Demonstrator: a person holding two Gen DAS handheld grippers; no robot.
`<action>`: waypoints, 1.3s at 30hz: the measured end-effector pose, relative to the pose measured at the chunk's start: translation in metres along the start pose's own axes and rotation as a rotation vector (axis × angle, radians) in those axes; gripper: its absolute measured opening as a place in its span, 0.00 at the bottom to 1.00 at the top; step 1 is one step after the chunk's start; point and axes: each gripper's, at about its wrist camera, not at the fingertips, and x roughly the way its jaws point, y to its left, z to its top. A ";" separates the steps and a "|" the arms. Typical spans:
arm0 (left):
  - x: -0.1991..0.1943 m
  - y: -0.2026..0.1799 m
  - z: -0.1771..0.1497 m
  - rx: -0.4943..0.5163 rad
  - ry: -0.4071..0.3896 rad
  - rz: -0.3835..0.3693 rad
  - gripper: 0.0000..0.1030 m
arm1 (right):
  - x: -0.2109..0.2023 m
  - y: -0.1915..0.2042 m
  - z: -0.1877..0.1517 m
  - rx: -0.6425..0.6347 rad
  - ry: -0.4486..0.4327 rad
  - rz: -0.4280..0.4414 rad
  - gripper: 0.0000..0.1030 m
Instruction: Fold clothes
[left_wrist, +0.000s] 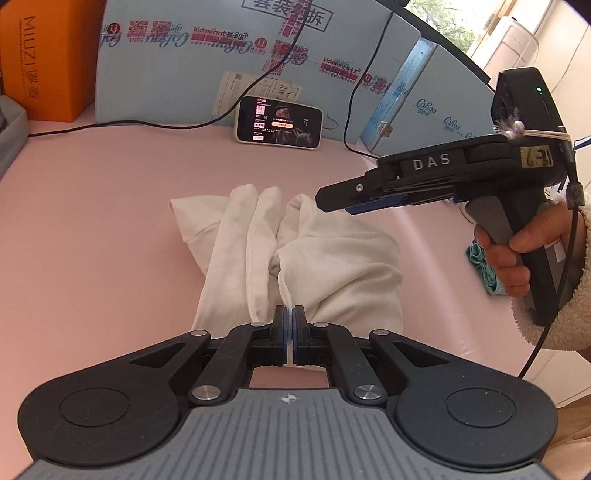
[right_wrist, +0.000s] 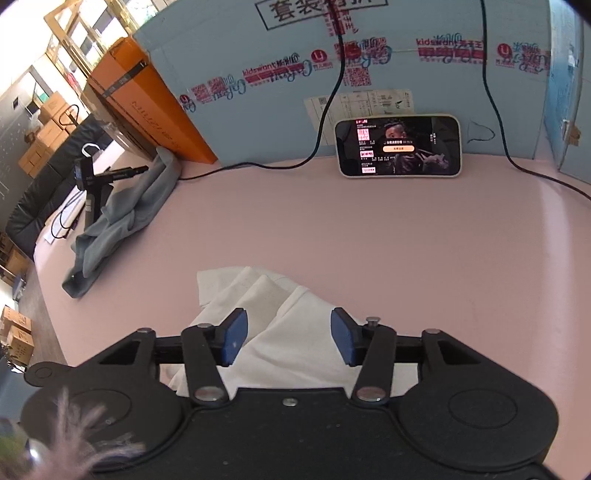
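- White garment (left_wrist: 295, 254) bunched in loose folds on the pink table (left_wrist: 92, 240), near the middle.
- Left gripper (left_wrist: 289, 326) pinched together on the garment's near edge, cloth pulled up into the pads.
- Right gripper (right_wrist: 287, 338) spread apart above the garment, pads clear of the cloth, held by a hand (left_wrist: 506, 258) at the right.
- Phone (right_wrist: 398, 146) propped against the blue box (right_wrist: 258, 55) at the far side.
- Grey cloth (right_wrist: 122, 218) heaped at far left.

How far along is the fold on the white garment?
Done: nothing folded; the white garment lies bunched on the pink table. In hand: the left gripper is shut on its near edge; the right gripper is open above it. Left: spreading, folding, and the grey garment.
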 end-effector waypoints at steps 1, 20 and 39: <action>-0.001 0.001 -0.001 -0.007 -0.002 -0.001 0.02 | 0.008 0.001 0.002 0.002 0.025 -0.001 0.49; -0.039 0.001 0.004 0.113 -0.001 -0.017 0.02 | 0.005 -0.008 0.001 0.142 -0.059 0.073 0.08; 0.011 0.050 -0.020 -0.054 0.049 0.146 0.04 | 0.078 0.013 0.014 0.125 0.015 0.091 0.12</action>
